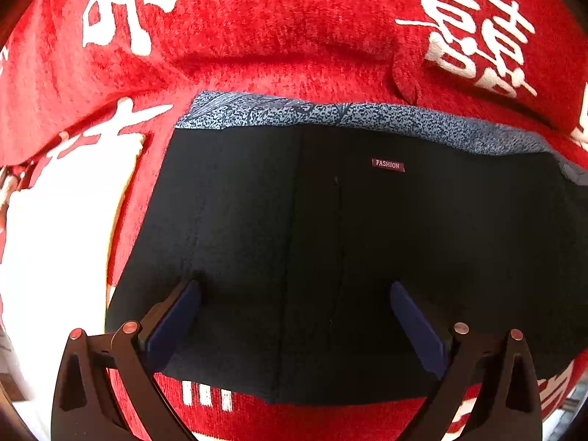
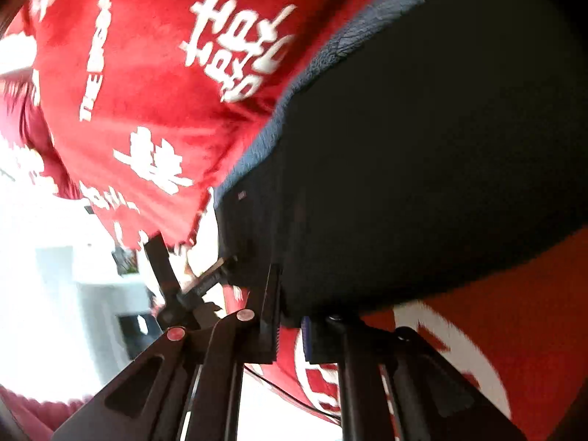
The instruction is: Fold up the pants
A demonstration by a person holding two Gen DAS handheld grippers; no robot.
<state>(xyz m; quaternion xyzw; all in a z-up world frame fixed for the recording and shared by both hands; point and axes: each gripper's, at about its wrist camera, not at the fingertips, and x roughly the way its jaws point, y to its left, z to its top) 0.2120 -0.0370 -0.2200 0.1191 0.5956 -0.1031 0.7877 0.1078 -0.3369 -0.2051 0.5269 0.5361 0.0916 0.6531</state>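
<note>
We judge the dark pants [image 1: 330,257], lying on the red blanket [image 1: 294,36], soft, light and floppy, best pinched at an edge, where our right gripper [image 2: 290,330] is clamped while our left gripper [image 1: 294,327] hovers wide open, empty.

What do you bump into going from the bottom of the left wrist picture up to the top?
Left gripper → dark pants → little FASHION label → speckled blue waistband → red blanket with white writing.
</note>
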